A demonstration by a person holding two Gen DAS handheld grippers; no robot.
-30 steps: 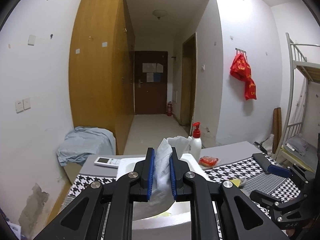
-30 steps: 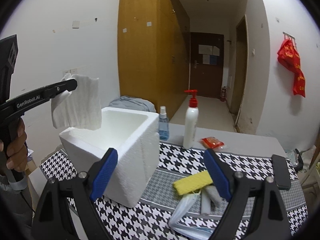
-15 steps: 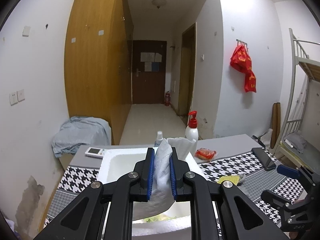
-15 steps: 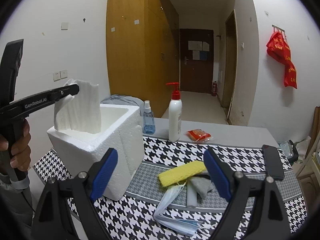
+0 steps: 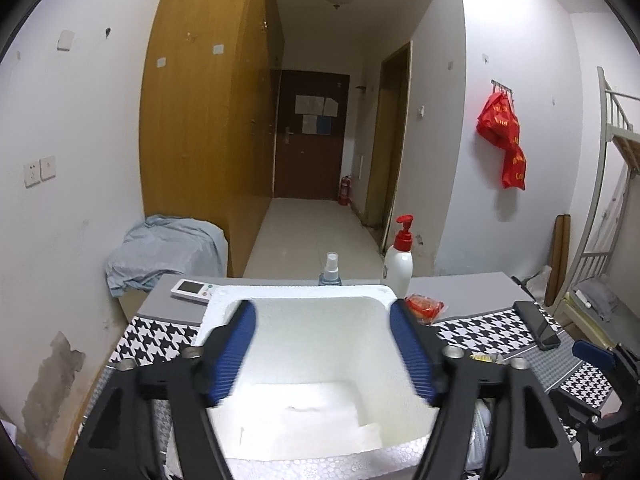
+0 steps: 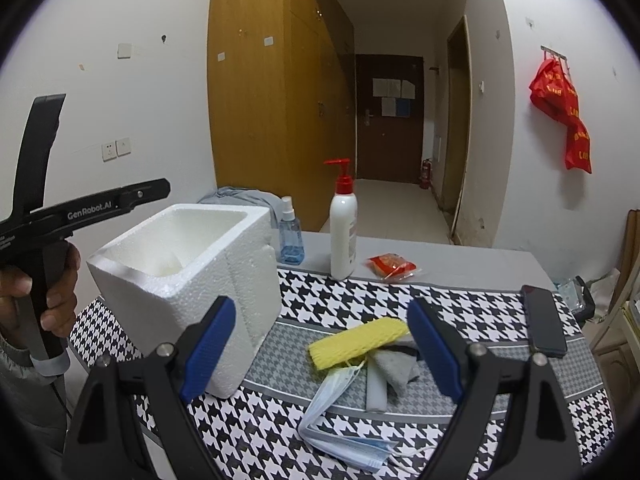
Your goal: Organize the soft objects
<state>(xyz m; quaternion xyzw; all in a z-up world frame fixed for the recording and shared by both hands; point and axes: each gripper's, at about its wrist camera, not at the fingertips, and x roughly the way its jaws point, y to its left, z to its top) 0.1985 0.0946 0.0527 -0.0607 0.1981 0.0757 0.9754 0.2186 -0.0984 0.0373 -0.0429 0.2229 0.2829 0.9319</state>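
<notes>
Left tongs (image 5: 322,344) have just been opening over the box (image 6: 188,264) — nothing between them, the towel (image 5: 304,412) lying inside. Right tongs (image 6: 320,356) gape empty beside the box. Past them, right of the box, sponge (image 6: 356,342), mask (image 6: 344,420) and grey pads (image 6: 390,368) wait on the tabletop (image 6: 460,264) — one in, three left.

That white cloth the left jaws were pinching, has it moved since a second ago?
Yes. The left gripper jaws have just opened, and the white cloth has dropped down inside the foam box, lying on its floor.
</notes>
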